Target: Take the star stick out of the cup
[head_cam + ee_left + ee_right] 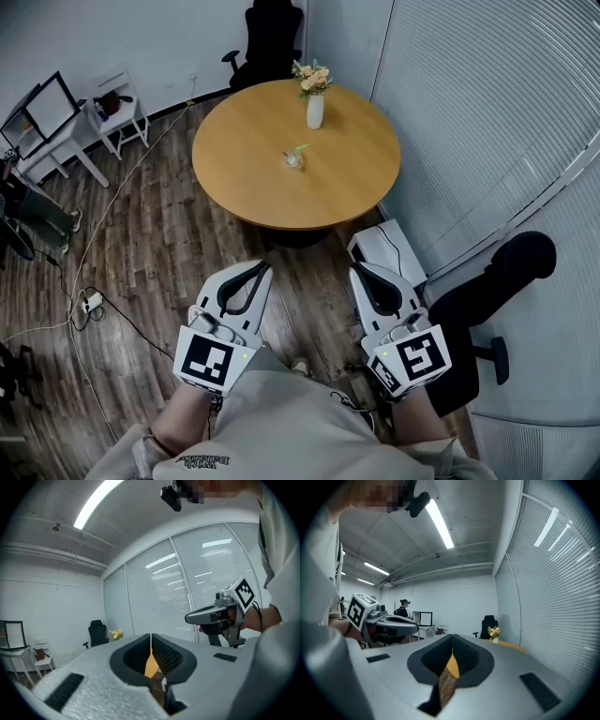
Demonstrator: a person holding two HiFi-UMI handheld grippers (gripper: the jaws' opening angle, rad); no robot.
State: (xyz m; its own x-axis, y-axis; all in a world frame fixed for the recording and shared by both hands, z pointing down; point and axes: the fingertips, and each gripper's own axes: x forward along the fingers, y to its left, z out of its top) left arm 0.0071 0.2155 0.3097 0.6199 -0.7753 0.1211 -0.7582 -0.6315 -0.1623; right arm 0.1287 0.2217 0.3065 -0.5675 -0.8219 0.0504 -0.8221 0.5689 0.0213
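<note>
You are at the very start: the approach has not begun, and nothing on the round table [239,183] has been touched. You stand back from it on the wood floor [150,272], with both tools held low in front of your body.

The left gripper [259,268] has its jaws pressed together with nothing between them; its own view shows only a sliver of tabletop behind the closed pads. The right gripper [360,270] is closed and empty in the same way.

The small clear cup [294,160] sits near the middle of the table, at about 12 o'clock from your grippers and well apart from both. The star stick [299,149] stands in it, its pale green top leaning toward 1 o'clock; it is too small here to judge how deep it sits. A white vase [315,111] of flowers [312,77] stands at 1 o'clock from the cup, near but clear of it.

Next, I judge you need to step in to the table's 6 o'clock edge, open the jaws of whichever gripper you choose, and bring it down over the stick's upper end. The cup looks light, so it may tip or drag as you pull; steadying it with the other gripper seems wise. Lift straight up, away from the vase.
</note>
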